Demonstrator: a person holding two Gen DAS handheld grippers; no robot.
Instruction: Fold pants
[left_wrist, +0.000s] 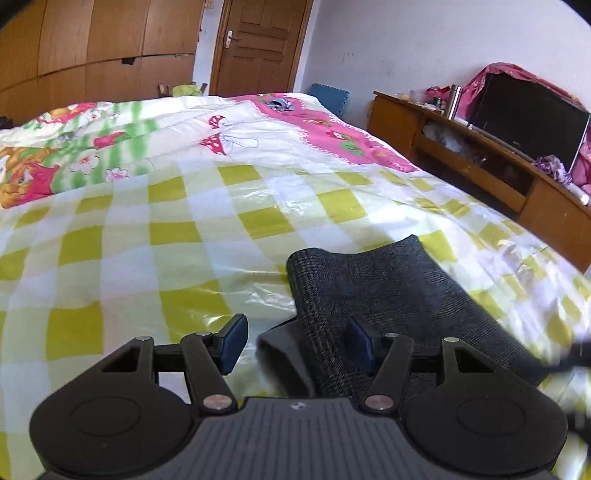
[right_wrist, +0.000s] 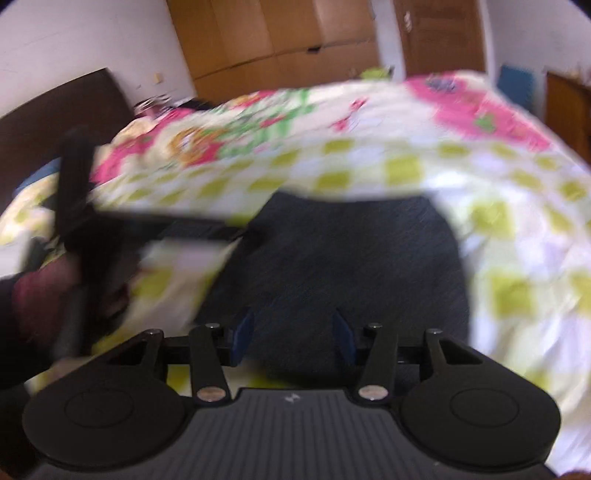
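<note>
Dark grey pants (left_wrist: 388, 295) lying on a bed (left_wrist: 129, 240) covered in a yellow-and-white check sheet, near the front edge and towards the right side in the left wrist view. Already doubled into a compact oblong, rounded fold at the far end, a loose flap or cuff poking out on the near left. Ribbed or finely woven cloth, soft-looking, likely to slump rather than hold a crease.

Left gripper (left_wrist: 297, 345) hovering low over the near end of the pants, jaws apart, blue pads clear of the cloth on both sides, nothing pinched. Right gripper (right_wrist: 293, 338) also with jaws apart, over the same dark cloth; no pinch visible, though heavy blur in that view leaves contact uncertain.

Risks, as judgement only: closing on the top layer alone, so the stack peels open instead of folding again. Catching the slippery, shiny sheet together with the pants and dragging it up. Uneven pull between the two sides, skewing the edges. Loose flap on the near left slipping out and spoiling the neat shape. Blur in the right wrist view suggesting speed, and with it a poorly placed grip. Left gripper seen as a dark shape at the left of the right wrist view, close enough for a possible knock between tools.
</note>
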